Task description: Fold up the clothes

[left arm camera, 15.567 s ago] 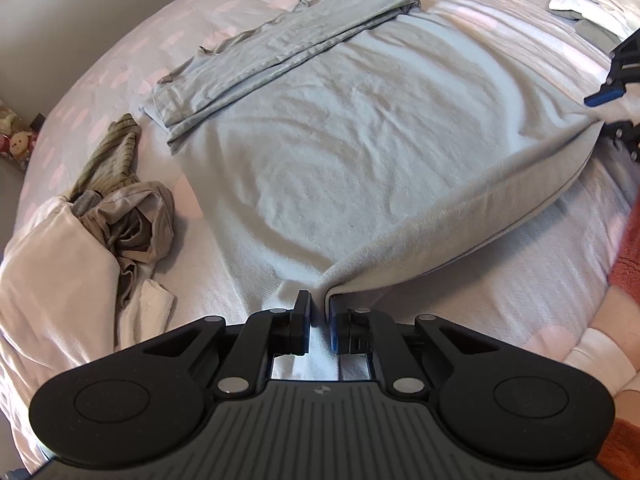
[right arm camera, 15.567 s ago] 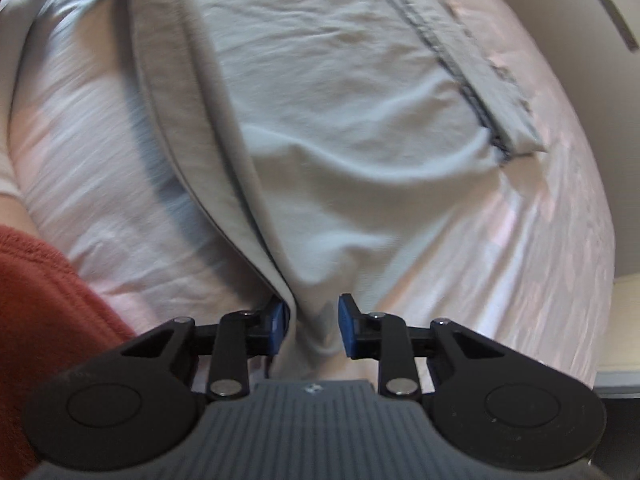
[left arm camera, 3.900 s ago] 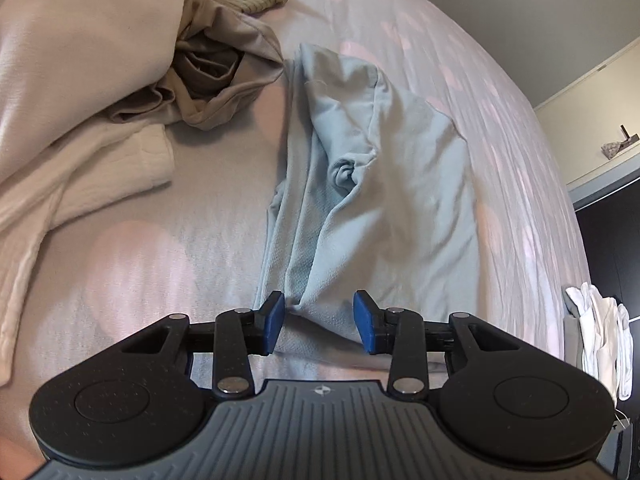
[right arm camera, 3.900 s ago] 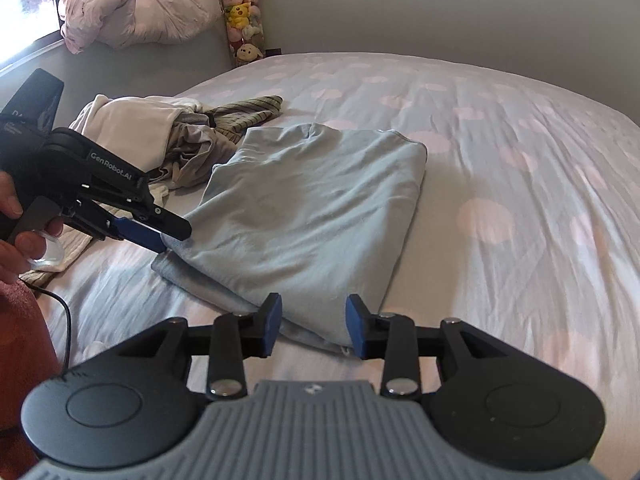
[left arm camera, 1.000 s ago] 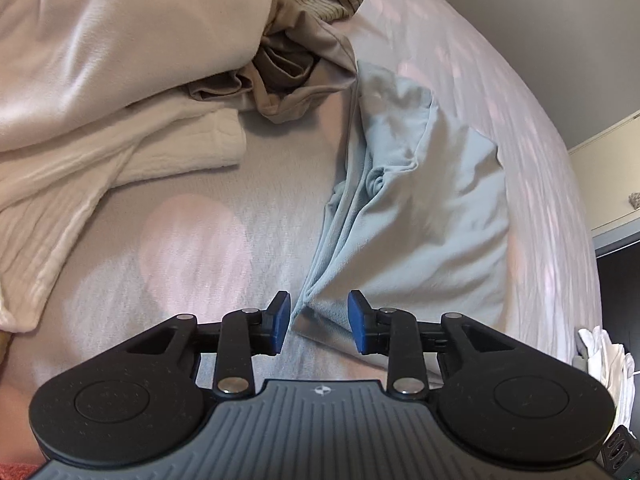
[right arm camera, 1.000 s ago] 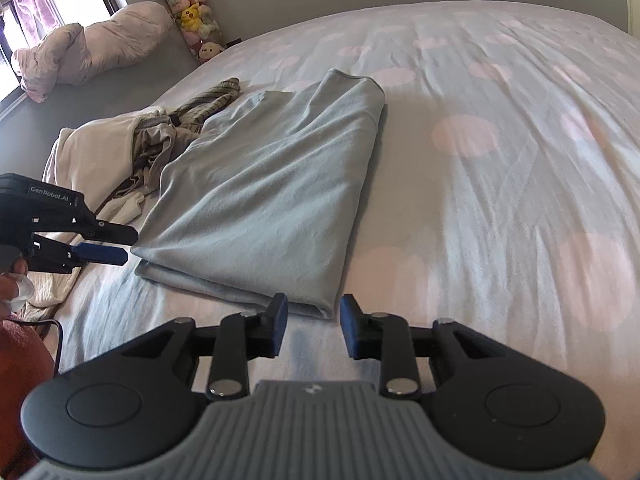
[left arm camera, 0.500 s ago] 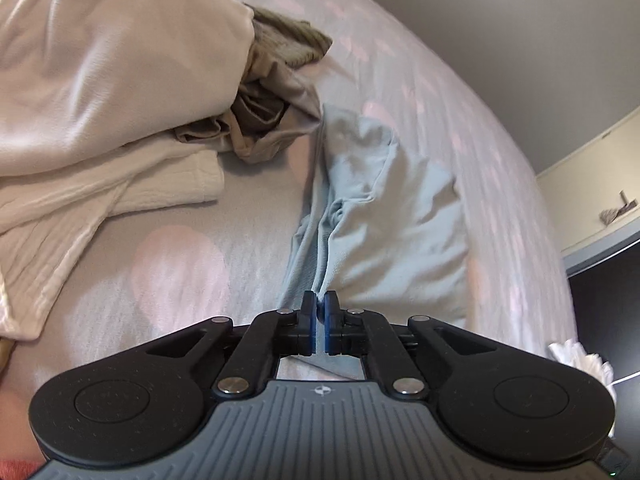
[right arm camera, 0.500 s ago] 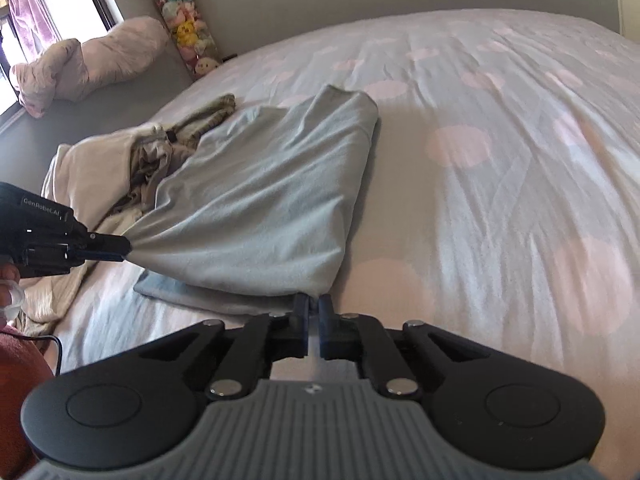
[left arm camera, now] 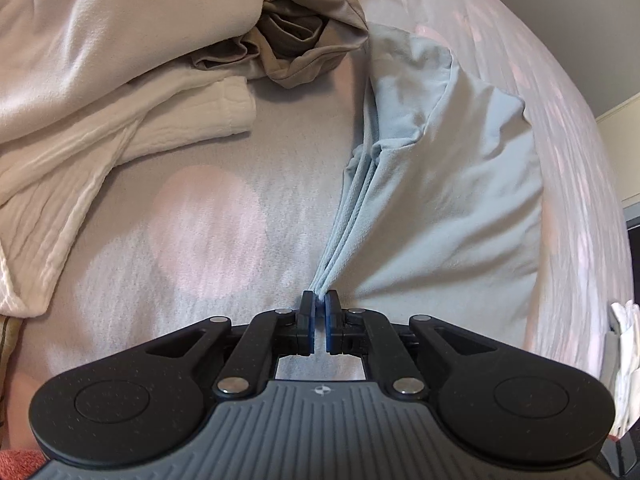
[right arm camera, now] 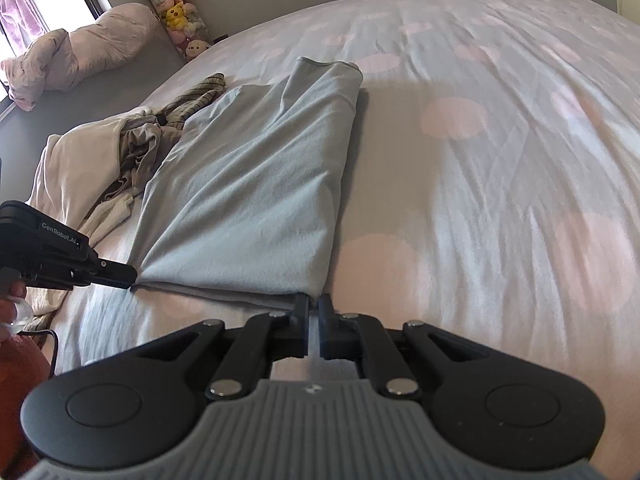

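While the light blue garment (right arm camera: 256,200) lies part-folded on the bed (right arm camera: 500,184), the left tool (left arm camera: 319,304) and right tool (right arm camera: 314,304) each pinch a near corner. Next fold likely: lift both corners evenly and carry them to the far edge.

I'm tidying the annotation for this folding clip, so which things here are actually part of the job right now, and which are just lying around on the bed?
In the job:
- light blue garment, part-folded
- left tool, shut on its near corner
- right tool, shut on its other near corner

Lying about:
- cream clothing
- crumpled taupe garment
- striped garment
- plush toys
- white gloves
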Demonstrator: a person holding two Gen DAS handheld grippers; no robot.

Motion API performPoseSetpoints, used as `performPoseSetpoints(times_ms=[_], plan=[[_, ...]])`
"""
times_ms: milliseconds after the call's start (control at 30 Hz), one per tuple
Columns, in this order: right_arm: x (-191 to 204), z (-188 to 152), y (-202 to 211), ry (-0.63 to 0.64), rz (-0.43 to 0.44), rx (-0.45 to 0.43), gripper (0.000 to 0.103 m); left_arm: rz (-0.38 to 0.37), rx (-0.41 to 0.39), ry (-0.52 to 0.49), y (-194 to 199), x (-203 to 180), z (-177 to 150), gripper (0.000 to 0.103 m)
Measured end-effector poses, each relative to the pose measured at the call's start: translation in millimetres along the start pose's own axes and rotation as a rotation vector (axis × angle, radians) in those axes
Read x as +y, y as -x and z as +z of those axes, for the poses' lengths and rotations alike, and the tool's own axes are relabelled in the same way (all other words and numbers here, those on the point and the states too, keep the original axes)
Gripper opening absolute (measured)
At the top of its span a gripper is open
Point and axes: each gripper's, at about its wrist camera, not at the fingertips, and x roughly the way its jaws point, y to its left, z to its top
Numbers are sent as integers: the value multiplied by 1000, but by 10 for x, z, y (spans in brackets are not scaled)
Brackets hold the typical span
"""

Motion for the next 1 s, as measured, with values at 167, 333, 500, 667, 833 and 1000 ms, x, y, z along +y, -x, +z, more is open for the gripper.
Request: performPoseSetpoints(times_ms=[167,333,500,667,833,1000], plan=[[-6,-18,115,-15,57,-37,28,-84,-71,70,195,149,-32,19],[-27,3,178,-42,116,-87,47,-93,-89,66,200,122,-9,34],[-155,70,41,-146,98,-58,48,-51,-47,24,59,1,19,38],[-303,82,-163,-274,119,-14,47,4,-4,-20,-73,-88,15,37],[-231,81,-272,-270,138,-9,47,36,8,-85,-136,-190,-10,33],[-229,87,-316,-277,160,7,16,-18,11,-93,-122,-180,-45,9]])
